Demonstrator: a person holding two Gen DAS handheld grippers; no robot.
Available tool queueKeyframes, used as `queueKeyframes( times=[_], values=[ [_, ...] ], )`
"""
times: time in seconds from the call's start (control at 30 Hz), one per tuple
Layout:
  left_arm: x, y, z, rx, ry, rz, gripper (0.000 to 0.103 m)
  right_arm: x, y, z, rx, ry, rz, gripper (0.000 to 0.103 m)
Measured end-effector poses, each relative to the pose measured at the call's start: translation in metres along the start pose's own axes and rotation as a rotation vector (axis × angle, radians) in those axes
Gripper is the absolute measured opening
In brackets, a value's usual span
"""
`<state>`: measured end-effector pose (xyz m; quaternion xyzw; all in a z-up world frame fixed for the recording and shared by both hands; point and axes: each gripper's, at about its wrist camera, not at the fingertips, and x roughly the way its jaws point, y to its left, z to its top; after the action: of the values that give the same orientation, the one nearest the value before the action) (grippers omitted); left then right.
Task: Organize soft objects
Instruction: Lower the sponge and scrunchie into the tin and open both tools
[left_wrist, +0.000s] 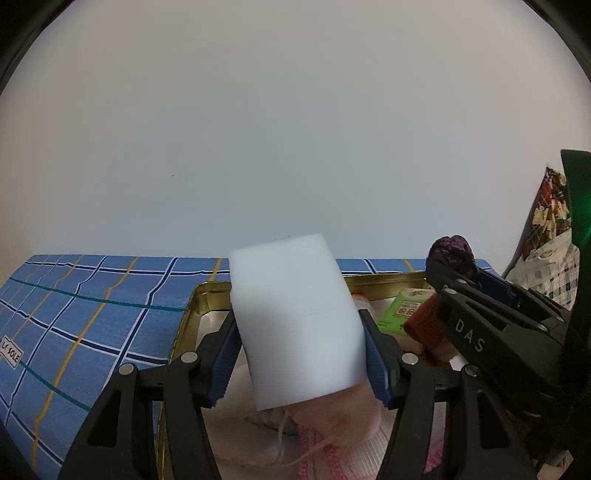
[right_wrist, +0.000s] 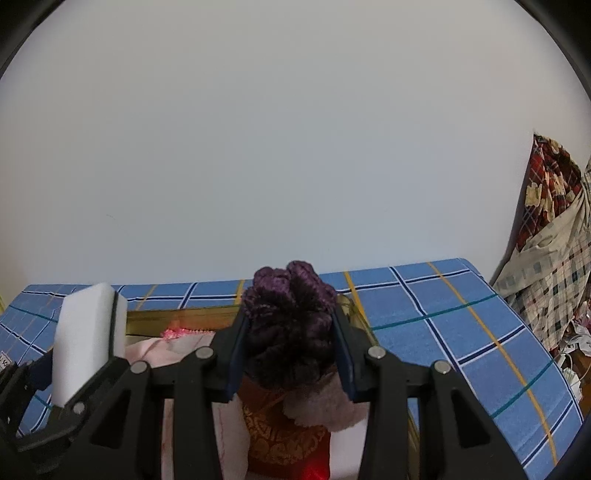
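White sponge (left_wrist: 299, 325) sits clamped in the left gripper (left_wrist: 300, 360); beside it, the right gripper (right_wrist: 290, 352) squeezes a purple yarn ball (right_wrist: 290, 328).

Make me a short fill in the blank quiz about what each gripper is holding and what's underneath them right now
1. The left gripper is shut on a white ____ block.
2. The right gripper is shut on a fluffy ball of yarn coloured ____.
3. Both hang over a ____-coloured metal tray holding soft things.
4. The tray rests on a checked cloth that is mostly ____.

Missing words: sponge; purple; gold; blue
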<state>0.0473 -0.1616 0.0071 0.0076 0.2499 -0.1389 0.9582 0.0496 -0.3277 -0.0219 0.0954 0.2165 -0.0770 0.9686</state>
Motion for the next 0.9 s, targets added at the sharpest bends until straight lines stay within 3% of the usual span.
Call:
queueKeyframes(
  times=[0.37,0.53,0.6,0.67,0.73,0.83,0.9],
  values=[
    [0.019,0.004,0.008,-0.001,0.047,0.023,0.062,0.024,0.002,0.000,0.016,0.124,0.079,0.042],
    [0.035,0.007,0.004,-0.009,0.114,-0.013,0.065,0.027,0.001,-0.001,0.033,0.153,0.129,0.046],
    [0.034,0.004,0.001,0.010,0.116,-0.040,0.069,0.023,-0.002,-0.001,0.046,0.137,0.206,0.061],
    [0.027,-0.002,0.000,0.039,0.097,-0.036,0.083,0.015,0.001,-0.001,0.047,0.108,0.242,0.085],
    [0.018,-0.007,-0.002,0.071,0.060,-0.022,0.090,0.005,0.001,-0.002,0.044,0.074,0.248,0.096],
    [0.005,-0.010,-0.004,0.117,-0.003,0.028,0.092,-0.012,-0.003,-0.004,0.052,0.004,0.217,0.103],
    [0.002,-0.007,-0.007,0.104,-0.005,0.041,0.093,-0.018,-0.008,-0.007,0.073,-0.026,0.201,0.103]
  ],
)
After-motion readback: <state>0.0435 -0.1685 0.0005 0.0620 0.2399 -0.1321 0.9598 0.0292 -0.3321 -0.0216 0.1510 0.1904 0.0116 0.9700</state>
